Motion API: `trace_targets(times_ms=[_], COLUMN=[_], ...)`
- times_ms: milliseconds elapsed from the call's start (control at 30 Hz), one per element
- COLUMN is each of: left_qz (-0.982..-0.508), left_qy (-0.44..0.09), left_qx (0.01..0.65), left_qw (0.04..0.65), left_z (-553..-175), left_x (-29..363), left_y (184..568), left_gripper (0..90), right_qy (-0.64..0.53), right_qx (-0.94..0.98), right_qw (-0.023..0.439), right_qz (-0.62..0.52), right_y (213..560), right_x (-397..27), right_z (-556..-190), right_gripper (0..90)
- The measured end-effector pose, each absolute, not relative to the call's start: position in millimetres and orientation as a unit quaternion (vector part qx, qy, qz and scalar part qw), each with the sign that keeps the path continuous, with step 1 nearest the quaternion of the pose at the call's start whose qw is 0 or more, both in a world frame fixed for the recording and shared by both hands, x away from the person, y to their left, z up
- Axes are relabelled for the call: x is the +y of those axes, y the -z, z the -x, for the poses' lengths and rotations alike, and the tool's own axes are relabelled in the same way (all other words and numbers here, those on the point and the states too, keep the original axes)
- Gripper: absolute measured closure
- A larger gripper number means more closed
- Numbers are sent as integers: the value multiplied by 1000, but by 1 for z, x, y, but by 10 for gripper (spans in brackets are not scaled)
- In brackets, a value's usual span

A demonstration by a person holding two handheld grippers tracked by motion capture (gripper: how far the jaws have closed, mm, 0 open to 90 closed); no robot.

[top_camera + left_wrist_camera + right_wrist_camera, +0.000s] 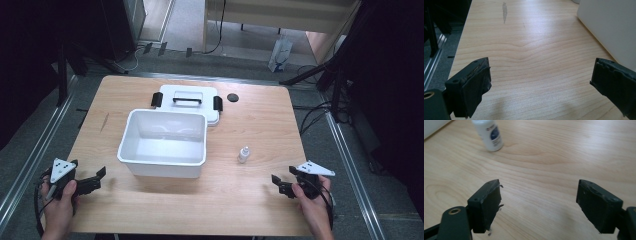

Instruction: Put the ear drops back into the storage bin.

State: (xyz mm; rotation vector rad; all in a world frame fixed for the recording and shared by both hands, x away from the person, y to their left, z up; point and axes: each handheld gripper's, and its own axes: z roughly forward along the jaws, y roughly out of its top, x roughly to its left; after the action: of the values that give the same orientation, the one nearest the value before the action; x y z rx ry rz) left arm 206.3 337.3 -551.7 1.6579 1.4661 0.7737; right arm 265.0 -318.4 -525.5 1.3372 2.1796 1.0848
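**Open white bin at centre of table, both grippers spread wide and empty**

A white rectangular bin (pixel 162 142) stands open and empty at the centre of the frame on a light wooden table (pixel 250 210), seen from the high view. Its white lid (pixel 189 101), with a black handle on top and a black clip at either end, lies flat just behind it, toward the upper middle of the frame, touching or nearly touching the bin's far rim. A small black round disc (pixel 232 97) sits on the wood just right of the lid.

Right of the bin, well apart from it, a small white bottle (pixel 243 154) stands upright; in the right gripper view the same bottle (pixel 489 135) appears at the upper left, a blue label on its side.

At the lower left of the high view, the left gripper (pixel 96 180) is held by the person's left hand (pixel 59 205) at the table's near edge, its jaws parted and holding nothing. In the left gripper view the jaws stand far apart over bare wood, with the bin's white wall (pixel 614 27) at the upper right.

At the lower right, the right gripper (pixel 281 182) rests in the right hand (pixel 312 202), jaws likewise spread and empty, pointing toward the bottle. Dark floor and metal rails surround the table.
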Motion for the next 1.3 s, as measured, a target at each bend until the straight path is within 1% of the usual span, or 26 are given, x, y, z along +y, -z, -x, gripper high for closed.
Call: trace_targets(times_ms=[67, 167, 200, 267, 367, 433, 467, 567, 600, 667, 733, 767, 800, 833, 867, 967, 1000, 1033, 1133, 1200, 1233, 1300], left_qz=[-652, -652, -652, -652, -652, -653, -654, -653, -653, -653, -653, -653, -653, -653, -653, -653, -653, -653, -653, -653, -653, -653], left_qy=[-304, -304, -303, -302, -302, -303, -303, -303, -302, -302, -301, -301, -301, -301, -301, -301, -301, -301, -299, -299, -299, -300], left_qx=[576, 576, 576, 575, 575, 574, 574, 574, 574, 574, 575, 574, 574, 574, 574, 574, 574, 574, 574, 574, 574, 574], left_qw=[389, 389, 390, 390, 391, 390, 390, 390, 390, 391, 391, 391, 391, 391, 391, 391, 392, 392, 392, 392, 392, 393], left_z=[-206, -206, -206, -206, -206, -206, -206, -206, -206, -206, -206, -206, -206, -206, -206, -206, -206, -206, -206, -206, -206, -206], left_x=[337, 337, 338, 338, 337, 337, 337, 337, 337, 337, 337, 337, 337, 337, 337, 338, 338, 338, 338, 338, 338, 338], left_y=[552, 552, 552, 552, 552, 552, 552, 552, 552, 552, 552, 552, 552, 552, 552, 552, 552, 552, 552, 552, 552, 552], left_gripper=[31, 31, 31, 30, 30, 31, 31, 31, 31, 31, 30, 31, 31, 31, 31, 31, 31, 31, 31, 31, 31, 30], right_qy=[-349, -318, -288, -278, -206, -189, -162, -141, -123, -109, -100, -88, -74, -74, -65, -71, -74, -74, -82, -84, -85, -84], right_qx=[813, 838, 862, 870, 905, 913, 923, 932, 942, 948, 951, 954, 959, 959, 961, 961, 961, 961, 964, 966, 968, 969], right_qw=[151, 142, 122, 115, 89, 84, 72, 69, 52, 47, 51, 60, 62, 62, 68, 64, 63, 63, 58, 60, 58, 55], right_qz=[-440, -421, -398, -391, -361, -352, -343, -325, -308, -294, -287, -280, -268, -268, -260, -260, -258, -258, -245, -237, -230, -228], right_y=[516, 510, 501, 498, 483, 480, 473, 469, 463, 459, 457, 455, 451, 451, 447, 440, 438, 438, 436, 436, 438, 438], right_x=[-310, -306, -300, -297, -280, -276, -266, -257, -246, -237, -232, -226, -216, -216, -209, -200, -198, -198, -191, -186, -181, -180], right_z=[-279, -287, -297, -300, -317, -321, -330, -336, -344, -350, -352, -356, -361, -361, -366, -374, -376, -376, -380, -380, -381, -381], right_gripper=[216, 221, 243, 243, 243, 239, 237, 214, 201, 217, 224, 246, 293, 293, 353, 434, 456, 456, 526, 552, 586, 592])
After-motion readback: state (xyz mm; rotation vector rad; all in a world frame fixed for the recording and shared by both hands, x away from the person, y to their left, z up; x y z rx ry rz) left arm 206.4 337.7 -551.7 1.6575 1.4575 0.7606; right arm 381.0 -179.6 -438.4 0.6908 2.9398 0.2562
